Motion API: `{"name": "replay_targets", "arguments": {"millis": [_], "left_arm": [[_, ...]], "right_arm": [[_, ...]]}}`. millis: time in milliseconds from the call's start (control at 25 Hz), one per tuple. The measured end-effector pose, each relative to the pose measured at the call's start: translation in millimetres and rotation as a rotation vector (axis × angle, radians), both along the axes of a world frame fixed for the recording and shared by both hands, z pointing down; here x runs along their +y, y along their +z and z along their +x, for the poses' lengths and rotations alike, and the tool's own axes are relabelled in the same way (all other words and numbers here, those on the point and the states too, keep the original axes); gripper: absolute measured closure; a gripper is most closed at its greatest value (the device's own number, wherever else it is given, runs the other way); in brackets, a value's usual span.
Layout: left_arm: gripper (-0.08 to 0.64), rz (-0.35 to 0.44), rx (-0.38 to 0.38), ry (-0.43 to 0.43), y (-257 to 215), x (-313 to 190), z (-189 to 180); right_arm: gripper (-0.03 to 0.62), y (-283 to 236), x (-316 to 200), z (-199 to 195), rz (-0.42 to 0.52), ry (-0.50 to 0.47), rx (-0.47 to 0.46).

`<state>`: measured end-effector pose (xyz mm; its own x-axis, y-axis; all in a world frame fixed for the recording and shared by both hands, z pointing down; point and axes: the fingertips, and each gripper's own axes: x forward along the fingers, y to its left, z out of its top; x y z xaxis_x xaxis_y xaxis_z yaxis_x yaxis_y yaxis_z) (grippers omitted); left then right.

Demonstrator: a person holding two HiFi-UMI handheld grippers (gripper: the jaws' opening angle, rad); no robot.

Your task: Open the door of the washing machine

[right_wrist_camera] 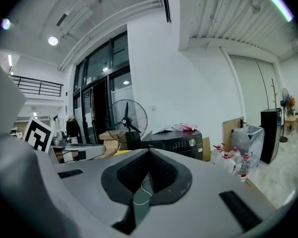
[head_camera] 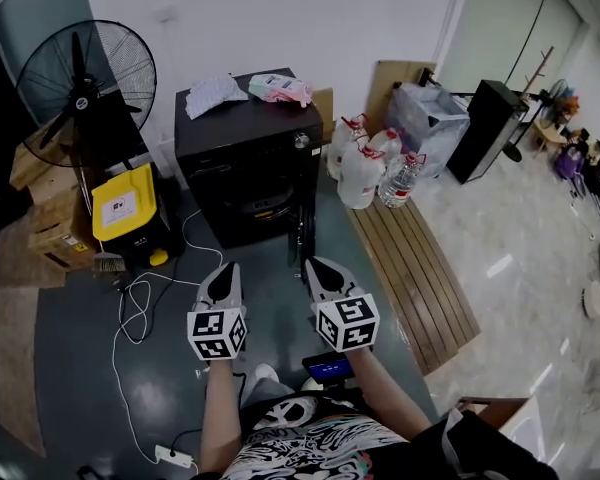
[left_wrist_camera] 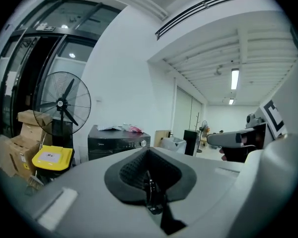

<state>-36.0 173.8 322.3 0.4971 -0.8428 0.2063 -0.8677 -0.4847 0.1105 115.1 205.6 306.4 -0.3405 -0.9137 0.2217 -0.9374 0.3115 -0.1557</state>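
Observation:
A black washing machine (head_camera: 248, 158) stands against the white wall ahead of me, its front door closed; it also shows as the washing machine (left_wrist_camera: 118, 139) and the washing machine (right_wrist_camera: 176, 143) beyond each pair of jaws. My left gripper (head_camera: 223, 276) and right gripper (head_camera: 318, 267) hang side by side in front of it, well short of the door, both shut and empty. Their jaws meet in a closed seam, the left gripper (left_wrist_camera: 148, 150) and the right gripper (right_wrist_camera: 149, 151) pointing toward the machine.
A standing fan (head_camera: 88, 78) and a yellow-lidded box (head_camera: 126, 204) sit left of the machine, with cardboard boxes (head_camera: 58, 230). Water jugs (head_camera: 370, 166) and a wooden board (head_camera: 412, 268) lie to its right. Papers (head_camera: 214, 93) and a pink packet (head_camera: 280, 88) rest on top. A white cable (head_camera: 130, 308) trails across the floor.

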Motion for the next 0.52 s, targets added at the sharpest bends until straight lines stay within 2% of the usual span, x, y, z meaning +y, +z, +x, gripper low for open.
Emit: {"name": "replay_targets", "arguments": {"millis": [200, 520], "left_arm": [[0.555, -0.015, 0.03, -0.044, 6.0, 2.3, -14.5], [0.543, -0.014, 0.036, -0.036, 5.8, 6.3, -17.8]], "right_arm": [[0.591, 0.4, 1.7, 5.0, 0.007, 0.002, 0.005], [0.591, 8.4, 4.0, 5.3, -0.024, -0.009, -0.003]]}}
